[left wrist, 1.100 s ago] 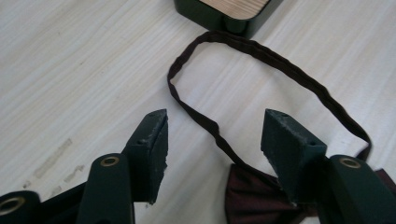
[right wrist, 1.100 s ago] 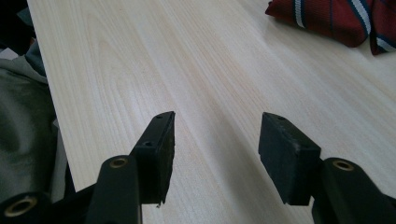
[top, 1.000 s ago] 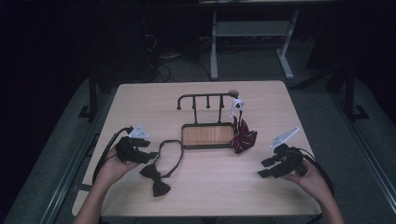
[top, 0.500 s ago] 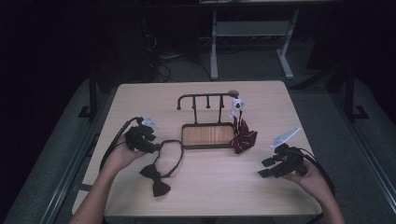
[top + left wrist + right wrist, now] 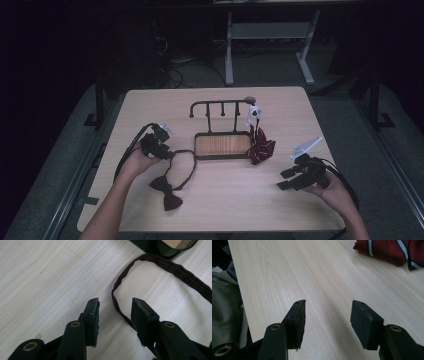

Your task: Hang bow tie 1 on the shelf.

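The dark brown bow tie point(image 5: 167, 192) lies flat on the table point(image 5: 150, 105) near its front left part, its knot toward the person and its thin strap point(image 5: 160, 267) curving away in a loop that reaches almost to the stand. The left gripper point(image 5: 167, 154) is down at the far left bend of that loop; in the left gripper view its jaws stand apart with the strap running between them, not yet pinched, so the pick-up looks about to start and the lifting and hanging are all left to do. Just beyond the loop stands the black rack point(image 5: 220, 127) with a wooden tray base and a bar of hooks, most of them free. A red striped bow tie point(image 5: 261, 147) already hangs from its right end, resting against the base. The right gripper point(image 5: 287, 179) waits well apart at the right, jaws apart over bare wood. Nothing blocks the way to the hooks.
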`<state>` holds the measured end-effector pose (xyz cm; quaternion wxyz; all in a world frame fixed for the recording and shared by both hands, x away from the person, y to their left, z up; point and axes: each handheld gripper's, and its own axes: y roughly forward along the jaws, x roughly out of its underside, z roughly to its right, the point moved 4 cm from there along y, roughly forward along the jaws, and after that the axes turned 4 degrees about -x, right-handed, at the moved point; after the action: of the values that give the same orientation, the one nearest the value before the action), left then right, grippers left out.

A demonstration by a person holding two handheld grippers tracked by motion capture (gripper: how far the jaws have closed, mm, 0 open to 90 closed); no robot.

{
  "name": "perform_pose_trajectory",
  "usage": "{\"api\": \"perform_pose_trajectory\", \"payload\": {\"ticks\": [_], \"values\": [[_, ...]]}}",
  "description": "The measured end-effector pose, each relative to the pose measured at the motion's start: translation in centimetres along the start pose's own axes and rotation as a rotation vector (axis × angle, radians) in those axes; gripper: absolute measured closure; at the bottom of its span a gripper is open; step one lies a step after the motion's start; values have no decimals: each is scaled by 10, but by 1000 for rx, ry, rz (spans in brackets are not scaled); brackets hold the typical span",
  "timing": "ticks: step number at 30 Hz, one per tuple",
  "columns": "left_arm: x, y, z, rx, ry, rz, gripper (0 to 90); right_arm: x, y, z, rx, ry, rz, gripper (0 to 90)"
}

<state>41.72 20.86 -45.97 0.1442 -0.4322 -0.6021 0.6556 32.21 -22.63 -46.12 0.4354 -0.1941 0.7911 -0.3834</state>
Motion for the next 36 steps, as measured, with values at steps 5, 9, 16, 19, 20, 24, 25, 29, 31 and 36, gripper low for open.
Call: {"api": "perform_pose_trajectory", "payload": {"ticks": [5,9,16,19,20,24,25,29,31,36], "values": [[-1,7,-2,3,-50,-15,657,0,-1,0,0,2,1,452],[-2,8,-2,14,-52,-21,669,1,-2,0,0,1,6,452],[-6,13,0,23,-59,-31,701,0,-1,-1,-4,-4,2,453],[-8,12,0,28,-64,-21,700,1,-2,-1,-5,-4,5,453],[-8,11,0,29,-67,-18,699,1,-2,-1,-5,-4,6,453],[-9,11,1,31,-65,-15,694,1,-1,-1,-6,-1,4,453],[-9,11,0,34,-56,-24,694,0,-1,-1,-5,0,3,453],[-9,13,1,38,-66,-23,694,0,0,-1,-6,-6,1,453],[-10,13,0,40,-57,-29,694,0,0,-1,-6,-5,1,453],[-13,14,0,38,-71,-24,695,0,0,-1,-3,-3,-1,453]]}}
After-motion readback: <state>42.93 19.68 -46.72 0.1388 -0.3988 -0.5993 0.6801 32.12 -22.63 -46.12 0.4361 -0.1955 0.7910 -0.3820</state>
